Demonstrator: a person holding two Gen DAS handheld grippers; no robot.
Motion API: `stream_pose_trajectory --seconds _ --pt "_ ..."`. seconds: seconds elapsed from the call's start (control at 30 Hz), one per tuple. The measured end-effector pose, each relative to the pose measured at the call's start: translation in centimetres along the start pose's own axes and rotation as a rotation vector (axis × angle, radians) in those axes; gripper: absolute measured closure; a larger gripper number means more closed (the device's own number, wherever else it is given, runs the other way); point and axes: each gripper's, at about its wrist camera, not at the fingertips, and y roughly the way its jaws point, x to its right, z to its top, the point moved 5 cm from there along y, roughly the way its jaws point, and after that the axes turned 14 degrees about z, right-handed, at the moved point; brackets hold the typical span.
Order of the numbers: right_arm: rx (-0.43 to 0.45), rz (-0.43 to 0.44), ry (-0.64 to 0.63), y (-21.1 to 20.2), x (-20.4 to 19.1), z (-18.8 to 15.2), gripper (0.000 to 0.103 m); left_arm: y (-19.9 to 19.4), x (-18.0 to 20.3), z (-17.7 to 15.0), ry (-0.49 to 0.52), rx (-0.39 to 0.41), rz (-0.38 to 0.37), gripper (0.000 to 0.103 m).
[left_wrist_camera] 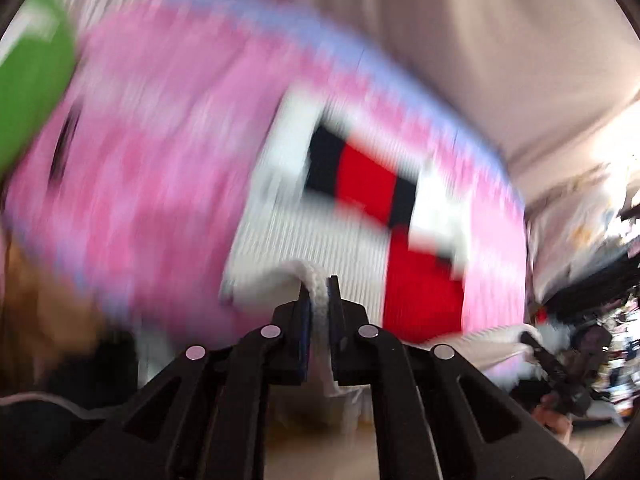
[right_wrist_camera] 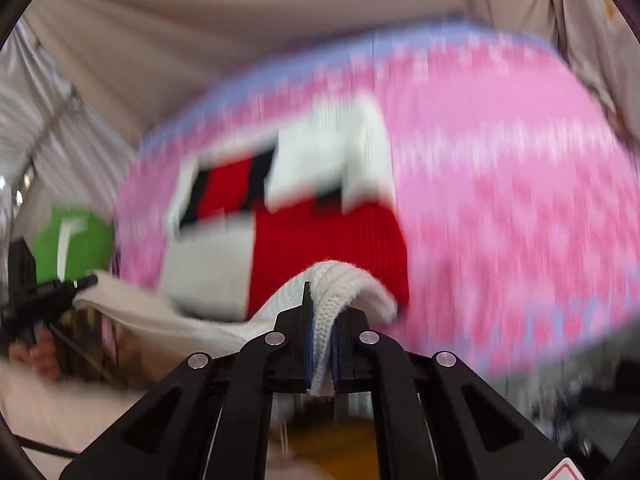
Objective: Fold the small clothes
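Left hand-held gripper (left_wrist_camera: 319,296) clamped on white knit hem. Right hand-held gripper (right_wrist_camera: 323,320) likewise pinching white ribbed edge. Pink sweater (right_wrist_camera: 500,200) hanging between both, motion-blurred, red-white-black block pattern facing cameras. Green object (left_wrist_camera: 32,96) beyond; beige drapes (right_wrist_camera: 200,40) behind.

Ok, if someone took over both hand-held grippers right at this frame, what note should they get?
Left hand-held gripper: shut on the white knit edge of the pink sweater.
Right hand-held gripper: shut on the same white edge, further along it.
Sweater: hanging spread between the two grippers, its red, white and black pattern facing the cameras; both views are motion-blurred. A green object sits behind it.
Done: both grips taken on the edge.
Left: no fold visible yet; probably lay it flat, then fold.
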Motion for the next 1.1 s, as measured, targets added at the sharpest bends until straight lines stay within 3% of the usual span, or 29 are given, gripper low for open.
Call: stream_pose_trajectory --seconds 0.07,0.13,0.23,0.27,0.33,0.4,0.43,0.53,0.7,0.73,0.8,0.83,0.87,0.93,0.97,1.0,1.1 --pt "0.130 0.020 -0.015 2.4 0.9 5.2 0.097 2.3 2.3 5.1 -0.006 0.129 0.013 0.095" --pt "0.186 0.045 -0.004 5.6 2.0 9.1 0.095 5.6 4.4 8.8 0.002 0.180 0.056 0.092" --pt "0.202 -0.051 0.011 10.4 4.0 12.8 0.087 10.7 5.6 12.5 0.019 0.220 0.169 0.077" --pt "0.208 -0.087 0.030 11.2 4.6 13.5 0.083 12.1 5.2 13.1 0.003 0.209 0.205 0.067" --pt "0.237 -0.101 0.065 11.0 4.9 13.4 0.069 13.1 4.1 13.2 -0.024 0.165 0.221 0.064" --pt "0.292 -0.107 0.063 9.7 4.8 12.3 0.044 12.6 2.5 12.6 -0.061 0.153 0.197 0.048" --pt "0.300 -0.126 0.040 9.1 4.7 11.5 0.043 12.3 1.8 12.3 -0.063 0.160 0.190 0.038" --pt "0.235 -0.176 -0.029 9.7 5.1 9.3 0.043 12.6 1.6 11.2 -0.009 0.165 0.214 0.036" --pt "0.147 -0.195 -0.019 14.3 6.3 9.8 0.043 17.6 4.1 11.8 0.054 0.051 0.184 0.036" --pt "0.134 -0.210 -0.012 15.4 6.7 10.2 0.043 18.3 4.4 11.7 0.054 0.035 0.173 0.036" --pt "0.108 -0.238 -0.002 17.2 7.6 10.7 0.043 20.5 4.9 11.7 0.051 -0.004 0.184 0.047" --pt "0.094 -0.253 0.001 17.9 7.9 10.9 0.043 21.1 4.9 11.8 0.049 -0.014 0.185 0.075" --pt "0.081 -0.261 0.004 18.4 8.2 10.9 0.043 21.8 4.8 11.8 0.047 -0.028 0.203 0.096" --pt "0.059 -0.223 0.017 19.0 8.4 10.9 0.067 21.6 4.4 12.0 0.023 -0.030 0.190 0.097" --pt "0.053 -0.197 0.026 18.8 8.3 10.9 0.095 20.5 4.2 12.2 0.008 -0.006 0.174 0.098" --pt "0.059 -0.174 0.038 18.3 8.0 11.1 0.094 19.1 4.0 12.5 0.000 0.020 0.165 0.098" --pt "0.207 -0.045 0.022 13.4 4.5 12.9 0.095 14.2 3.6 13.6 -0.045 0.100 0.102 0.098"
